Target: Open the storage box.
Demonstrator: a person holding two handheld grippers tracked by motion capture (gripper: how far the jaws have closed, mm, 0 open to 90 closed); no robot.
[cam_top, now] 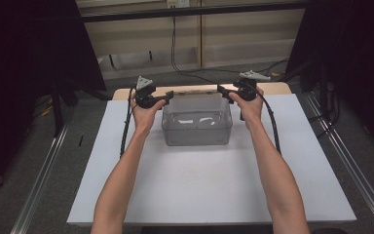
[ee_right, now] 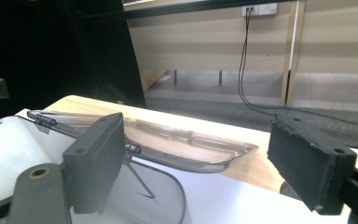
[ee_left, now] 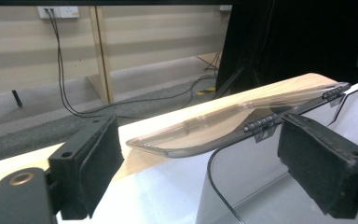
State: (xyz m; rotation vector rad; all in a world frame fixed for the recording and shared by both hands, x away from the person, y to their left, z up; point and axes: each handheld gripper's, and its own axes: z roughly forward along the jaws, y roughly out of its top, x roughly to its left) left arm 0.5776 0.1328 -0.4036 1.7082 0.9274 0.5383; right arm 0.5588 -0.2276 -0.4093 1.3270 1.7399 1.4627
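A clear plastic box [cam_top: 197,127] stands at the far middle of the white board [cam_top: 199,190]. Its hinged clear lid [cam_top: 195,91] is swung open and hangs back over the far edge. My left gripper [cam_top: 168,96] is open at the box's far left corner; in the left gripper view the lid's end [ee_left: 182,140] and the box wall [ee_left: 247,186] lie between the spread jaws of this gripper [ee_left: 205,161]. My right gripper [cam_top: 222,91] is open at the far right corner, and the lid's other end [ee_right: 191,144] sits between the jaws of that gripper [ee_right: 196,158].
A wooden tabletop [cam_top: 272,87] shows past the board's far edge. Black cables [cam_top: 185,68] run across the floor behind it. Metal rails [cam_top: 44,175] flank the table, and dark curtains [cam_top: 29,48] hang on both sides.
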